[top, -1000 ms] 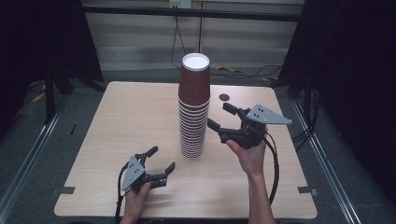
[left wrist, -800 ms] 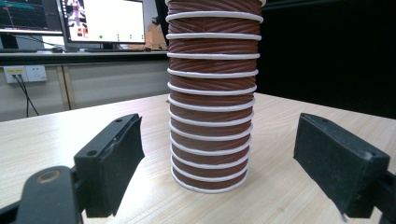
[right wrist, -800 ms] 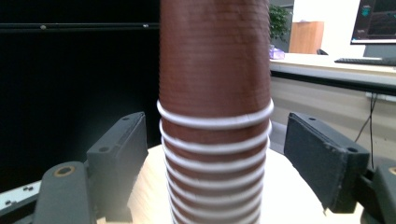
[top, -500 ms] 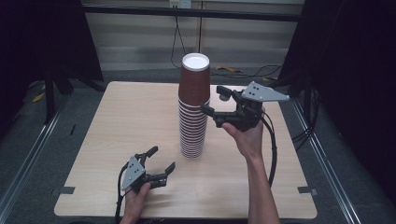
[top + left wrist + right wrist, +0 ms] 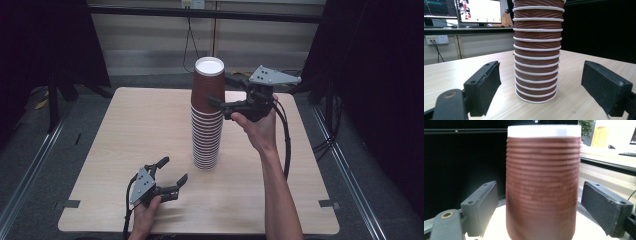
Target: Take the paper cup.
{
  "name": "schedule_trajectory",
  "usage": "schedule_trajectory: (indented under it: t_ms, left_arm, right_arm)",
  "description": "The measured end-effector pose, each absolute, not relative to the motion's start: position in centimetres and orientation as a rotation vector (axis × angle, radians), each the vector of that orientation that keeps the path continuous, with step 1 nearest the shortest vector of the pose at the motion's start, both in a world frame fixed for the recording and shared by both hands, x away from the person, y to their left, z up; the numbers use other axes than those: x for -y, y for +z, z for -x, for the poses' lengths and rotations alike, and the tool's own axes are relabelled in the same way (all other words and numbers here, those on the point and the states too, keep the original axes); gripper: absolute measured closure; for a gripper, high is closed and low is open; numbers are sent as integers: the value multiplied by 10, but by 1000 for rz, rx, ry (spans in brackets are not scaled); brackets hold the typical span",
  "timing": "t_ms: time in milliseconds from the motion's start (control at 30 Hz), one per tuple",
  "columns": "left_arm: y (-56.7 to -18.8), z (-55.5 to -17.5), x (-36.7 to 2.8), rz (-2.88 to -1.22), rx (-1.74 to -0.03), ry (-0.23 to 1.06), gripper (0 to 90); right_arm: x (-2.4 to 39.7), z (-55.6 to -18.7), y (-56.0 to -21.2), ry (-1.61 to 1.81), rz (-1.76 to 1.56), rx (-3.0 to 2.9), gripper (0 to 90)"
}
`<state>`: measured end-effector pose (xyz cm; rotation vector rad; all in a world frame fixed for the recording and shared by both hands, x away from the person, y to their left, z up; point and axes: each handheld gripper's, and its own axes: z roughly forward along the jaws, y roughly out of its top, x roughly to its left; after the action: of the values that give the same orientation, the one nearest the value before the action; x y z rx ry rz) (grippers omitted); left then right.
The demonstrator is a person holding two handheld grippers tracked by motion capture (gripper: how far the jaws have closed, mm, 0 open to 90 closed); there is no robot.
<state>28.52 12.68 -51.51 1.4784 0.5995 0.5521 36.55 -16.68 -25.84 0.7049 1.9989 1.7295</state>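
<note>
Right now the stack of cups (image 5: 205,120) stands upright near the middle of the table (image 5: 110,150), brown with white rims. Up at its top cup (image 5: 541,185), the right gripper (image 5: 226,93) has its jaws spread on either side, not touching; that close view is blurred. Low on the table, the left gripper (image 5: 172,170) rests with jaws apart, nothing between them, and its view cuts the stack off at the top.
</note>
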Motion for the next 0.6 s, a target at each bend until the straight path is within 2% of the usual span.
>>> schedule_trajectory:
  t_ms: [600]
  left_arm:
    - [-515,-285,-127,-1478,-597,549,154]
  right_arm:
    - [148,-382,-232,1709,-693,-2040,143]
